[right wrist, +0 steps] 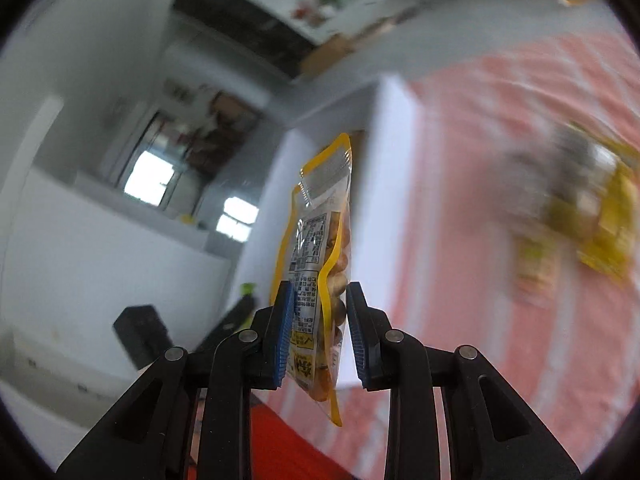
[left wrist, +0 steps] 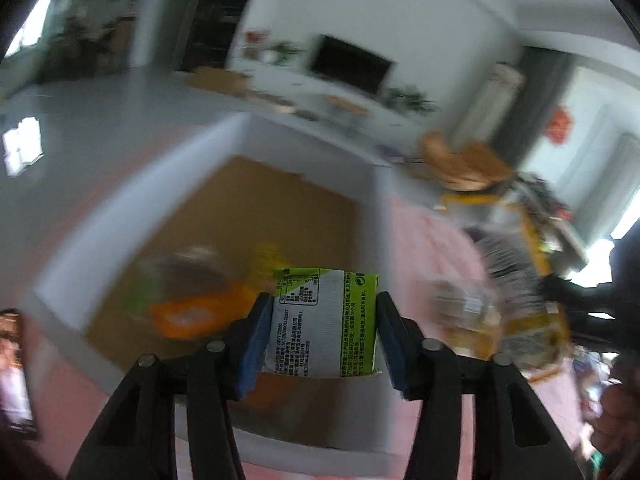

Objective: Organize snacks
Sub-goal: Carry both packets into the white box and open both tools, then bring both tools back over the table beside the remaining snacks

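My left gripper (left wrist: pixel 324 300) is shut on a green and white snack packet (left wrist: pixel 324 320), printed back toward the camera, above a white-walled box (left wrist: pixel 132 208) with a brown floor. Inside the box lie an orange packet (left wrist: pixel 192 316) and another blurred packet. My right gripper (right wrist: pixel 320 286) is shut on a clear pouch with a yellow edge (right wrist: pixel 320 240), held upright, with brown nuts showing inside. It hangs above the pink striped cloth (right wrist: pixel 480 200), next to the box's white wall (right wrist: pixel 392 184). In the left wrist view the same pouch (left wrist: pixel 520 280) shows blurred at the right.
A blurred pile of yellow snack packets (right wrist: pixel 592 220) lies on the cloth at the right. A phone (left wrist: pixel 14 372) lies at the left edge of the cloth. A person's hand (left wrist: pixel 616 412) shows at the lower right. Room furniture stands behind.
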A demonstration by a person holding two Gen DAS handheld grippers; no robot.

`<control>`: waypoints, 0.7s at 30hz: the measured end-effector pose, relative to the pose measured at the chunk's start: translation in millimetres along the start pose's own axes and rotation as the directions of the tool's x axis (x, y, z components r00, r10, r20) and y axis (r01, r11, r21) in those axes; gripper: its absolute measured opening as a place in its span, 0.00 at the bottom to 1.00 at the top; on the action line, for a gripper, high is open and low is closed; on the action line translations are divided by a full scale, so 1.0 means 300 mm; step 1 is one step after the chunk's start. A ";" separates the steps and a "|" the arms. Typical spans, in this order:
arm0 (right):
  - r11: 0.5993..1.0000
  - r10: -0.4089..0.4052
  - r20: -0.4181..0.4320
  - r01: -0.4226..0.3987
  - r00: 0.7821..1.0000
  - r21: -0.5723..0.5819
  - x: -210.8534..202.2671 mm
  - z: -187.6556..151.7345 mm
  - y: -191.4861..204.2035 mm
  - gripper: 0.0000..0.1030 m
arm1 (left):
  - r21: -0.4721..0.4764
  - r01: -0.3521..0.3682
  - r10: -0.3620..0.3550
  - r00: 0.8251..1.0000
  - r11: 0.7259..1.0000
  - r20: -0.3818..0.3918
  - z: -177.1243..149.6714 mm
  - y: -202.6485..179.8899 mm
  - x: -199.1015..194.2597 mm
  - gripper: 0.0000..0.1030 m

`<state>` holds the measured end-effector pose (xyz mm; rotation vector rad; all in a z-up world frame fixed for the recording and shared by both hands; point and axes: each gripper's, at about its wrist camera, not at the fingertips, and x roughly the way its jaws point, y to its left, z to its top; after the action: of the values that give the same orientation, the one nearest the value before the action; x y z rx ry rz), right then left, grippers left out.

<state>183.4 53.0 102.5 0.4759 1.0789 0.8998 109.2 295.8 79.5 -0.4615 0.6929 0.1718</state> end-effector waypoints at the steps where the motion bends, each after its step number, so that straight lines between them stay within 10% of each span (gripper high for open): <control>1: 1.000 0.002 -0.012 -0.003 1.000 -0.023 0.054 0.011 0.039 0.27 | -0.020 -0.039 0.039 0.999 0.999 -0.011 0.011 0.045 0.013 0.75; 3: 0.998 -0.006 -0.044 0.003 0.999 -0.064 0.190 0.017 0.121 0.33 | -0.054 -0.097 0.096 0.995 0.994 -0.011 0.018 0.114 0.021 0.82; 6: 0.989 -0.092 -0.091 0.081 0.992 -0.124 0.321 0.008 0.175 0.71 | -0.071 -0.120 0.121 0.993 0.990 0.002 0.002 0.157 0.007 0.83; 12: 0.914 -0.269 0.039 0.268 0.962 -0.305 0.234 -0.065 0.108 0.76 | -0.042 -0.012 0.013 0.999 0.999 0.033 -0.143 0.032 -0.048 0.85; 17: 0.705 -0.553 0.213 0.588 0.806 -0.397 0.065 -0.238 -0.195 0.80 | 0.097 0.189 -0.187 0.982 0.977 -0.028 -0.367 -0.270 -0.103 0.92; 21: 0.593 -0.731 0.221 0.761 0.646 -0.264 -0.123 -0.378 -0.529 0.80 | 0.235 0.355 -0.308 0.927 0.905 -0.214 -0.567 -0.553 -0.022 0.95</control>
<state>136.5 -77.0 -40.0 -0.2464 0.8863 0.2705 56.4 69.9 27.5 -0.3275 0.7826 -0.2883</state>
